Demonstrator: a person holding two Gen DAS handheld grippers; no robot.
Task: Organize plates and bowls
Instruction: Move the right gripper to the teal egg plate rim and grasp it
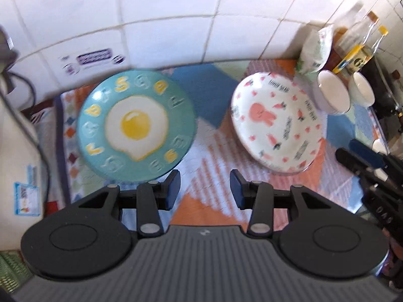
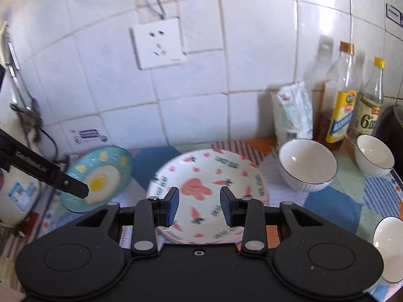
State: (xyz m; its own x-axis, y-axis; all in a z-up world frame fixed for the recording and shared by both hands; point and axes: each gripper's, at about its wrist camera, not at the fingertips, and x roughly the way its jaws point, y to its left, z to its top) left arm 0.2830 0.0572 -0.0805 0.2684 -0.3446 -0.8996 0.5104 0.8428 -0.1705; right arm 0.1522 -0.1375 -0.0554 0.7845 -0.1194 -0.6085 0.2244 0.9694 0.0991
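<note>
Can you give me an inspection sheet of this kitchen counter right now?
Surface: patchwork mat covers the counter.
Job's things: teal egg plate left, white rabbit plate right, apart; three white bowls, two near the bottles, one at the right edge.
Clutter: white bag, two bottles.
Grippers: left gripper and right gripper open, empty.
Cables: dark cord at left.
Surroundings: white tiled wall, wall socket.

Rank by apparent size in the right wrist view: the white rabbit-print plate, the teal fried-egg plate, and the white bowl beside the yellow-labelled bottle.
1. White rabbit-print plate, though nearest the camera.
2. Teal fried-egg plate.
3. White bowl; close to the teal plate, so unsure.
</note>
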